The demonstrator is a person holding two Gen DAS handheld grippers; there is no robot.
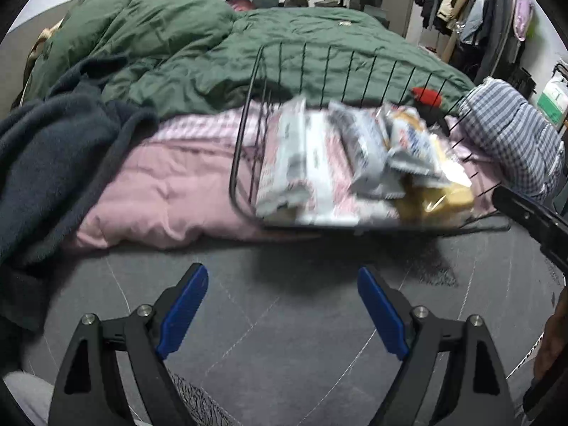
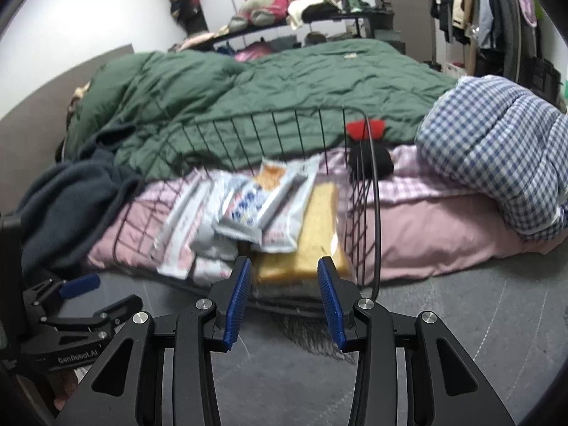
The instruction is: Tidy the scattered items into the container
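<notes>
A black wire basket (image 2: 369, 213) sat on the floor against the bed's pink edge, its long side open toward the camera. Inside lay white snack packets (image 2: 262, 202) piled at 10 o'clock of a wrapped yellow cake (image 2: 319, 234), all lying flat and overlapping.

The basket (image 2: 372, 213) is thin black wire, maybe metal. Its snack packs (image 2: 262, 206) look shiny plastic. The green quilt (image 2: 248, 106) is soft, matt cloth.
</notes>
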